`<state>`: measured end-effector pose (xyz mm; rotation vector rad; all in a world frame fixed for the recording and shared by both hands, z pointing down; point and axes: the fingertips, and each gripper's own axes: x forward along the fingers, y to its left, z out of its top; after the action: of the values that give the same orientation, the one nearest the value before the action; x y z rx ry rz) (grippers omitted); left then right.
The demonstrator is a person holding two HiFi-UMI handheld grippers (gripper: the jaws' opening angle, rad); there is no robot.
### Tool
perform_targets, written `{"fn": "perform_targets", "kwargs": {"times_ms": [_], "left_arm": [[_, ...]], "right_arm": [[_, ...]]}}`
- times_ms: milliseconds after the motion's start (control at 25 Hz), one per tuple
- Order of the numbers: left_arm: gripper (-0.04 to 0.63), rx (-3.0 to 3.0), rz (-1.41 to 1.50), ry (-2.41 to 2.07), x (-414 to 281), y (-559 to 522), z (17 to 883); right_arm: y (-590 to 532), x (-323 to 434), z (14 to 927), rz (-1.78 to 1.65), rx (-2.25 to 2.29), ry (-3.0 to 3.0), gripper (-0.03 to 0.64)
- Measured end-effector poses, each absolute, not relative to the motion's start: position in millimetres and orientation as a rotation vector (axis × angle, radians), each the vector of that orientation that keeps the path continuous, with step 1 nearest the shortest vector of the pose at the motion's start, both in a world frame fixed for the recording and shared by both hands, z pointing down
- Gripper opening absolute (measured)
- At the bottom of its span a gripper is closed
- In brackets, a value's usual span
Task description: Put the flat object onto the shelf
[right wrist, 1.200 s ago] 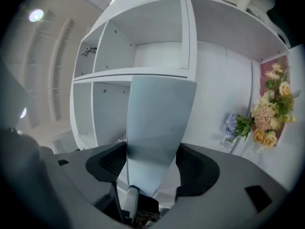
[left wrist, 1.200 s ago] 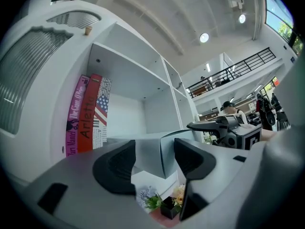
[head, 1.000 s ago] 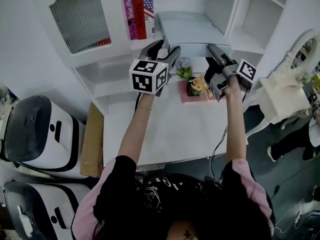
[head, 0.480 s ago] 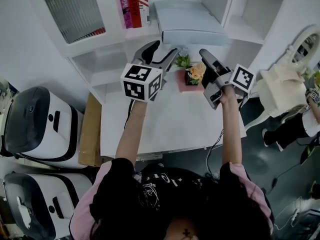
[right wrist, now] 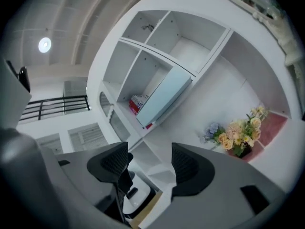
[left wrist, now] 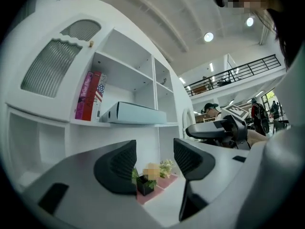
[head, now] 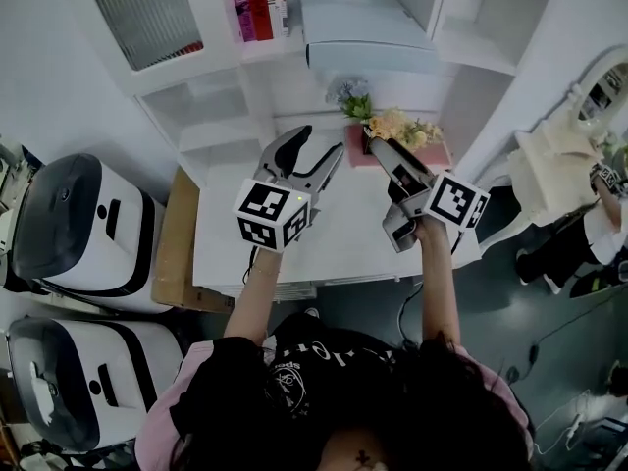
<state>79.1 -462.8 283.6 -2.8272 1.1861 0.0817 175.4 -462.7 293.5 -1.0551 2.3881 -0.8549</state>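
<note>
The flat box [head: 368, 32] lies on the shelf [head: 211, 67] just right of the upright books [head: 254, 0], above the flowers [head: 392, 128] standing at the table's [head: 339, 241] far edge.

**White all round, with small bright bits**

My shelf [head: 196, 77] and table [head: 334, 248] are white, and the cupboard door [head: 147, 13] has thin grey stripes. The flat object [head: 368, 29] is pale blue-grey. The books [head: 253, 3] are pink and red, and one has stars and stripes. The flowers [head: 397, 124] are peach and yellow with green leaves, in a black pot [left wrist: 144, 185] on a pink mat [head: 437, 155]. My left gripper [head: 321, 140] and right gripper [right wrist: 150, 161] are grey with black bumpy pads [left wrist: 116, 168]. Each cube [head: 272, 214] has black and white squares. My sleeves [head: 157, 430] are pink and my shirt [head: 324, 381] is black. The machines [head: 69, 234] are white with dark tops, and the board [head: 177, 238] is brown.
</note>
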Motion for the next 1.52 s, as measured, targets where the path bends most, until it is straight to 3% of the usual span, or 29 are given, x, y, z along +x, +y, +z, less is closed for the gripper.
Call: {"fn": "perform_targets", "kwargs": {"times_ms": [440, 1160, 1200, 1280, 1520], "left_arm": [[0.255, -2.958, -0.069, 1.332, 85.7, -370.4, 383.1], [0.255, -3.025, -0.117, 1.584, 55.2, -236.0, 463.8], [0.255, -3.025, -0.111, 1.592, 53.5, -232.9, 464.8], [0.255, -3.027, -0.097, 1.593, 51.8, -228.4, 464.9], [0.255, -3.052, -0.05, 1.508, 53.2, -218.1, 455.2]], "right_arm": [[-368.2, 171.5, 370.8, -0.74, -1.204, 2.589, 0.31], [-258.6, 144.7, 443.5, -0.705, -1.174, 2.81, 0.3], [-255.9, 143.6, 444.7, -0.7, -1.18, 2.813, 0.283], [-251.1, 143.5, 444.8, -0.679, -1.205, 2.81, 0.172], [-234.5, 136.1, 440.6, -0.635, -1.256, 2.828, 0.118]]}}
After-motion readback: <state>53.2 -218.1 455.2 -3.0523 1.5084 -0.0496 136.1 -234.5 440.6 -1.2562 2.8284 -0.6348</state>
